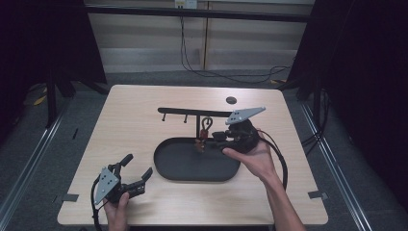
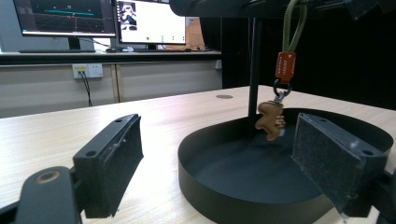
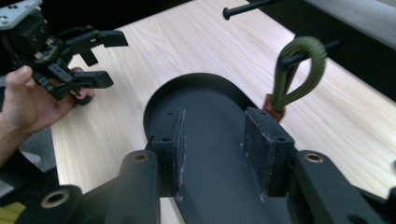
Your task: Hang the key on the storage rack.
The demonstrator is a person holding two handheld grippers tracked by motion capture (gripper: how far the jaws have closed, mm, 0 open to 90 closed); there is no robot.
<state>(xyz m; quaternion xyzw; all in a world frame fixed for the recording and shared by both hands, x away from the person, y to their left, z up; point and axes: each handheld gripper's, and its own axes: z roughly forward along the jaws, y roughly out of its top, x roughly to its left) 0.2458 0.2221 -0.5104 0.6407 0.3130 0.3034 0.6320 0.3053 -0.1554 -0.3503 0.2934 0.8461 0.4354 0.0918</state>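
A black rack point(image 1: 192, 112) with pegs stands behind a black oval tray point(image 1: 192, 178). From one peg hangs a keychain point(image 1: 206, 126) with an olive cord loop point(image 3: 299, 70), an orange tag point(image 2: 285, 65) and a brown figure charm point(image 2: 270, 120) just above the tray. My right gripper point(image 1: 216, 137) is level beside the charm, over the tray's far right end. Its jaws point(image 3: 212, 126) stand apart with nothing between them, and the loop hangs just beyond its right jaw. My left gripper point(image 1: 138, 165) rests near the table's front left, open and empty, facing the tray point(image 2: 210, 196).
A round black grommet point(image 1: 231, 100) sits in the tabletop behind the rack. The rack's other pegs point(image 3: 247, 7) are bare. Monitors point(image 2: 65, 16) stand on a counter beyond the table. Bare wood lies to the left of the tray.
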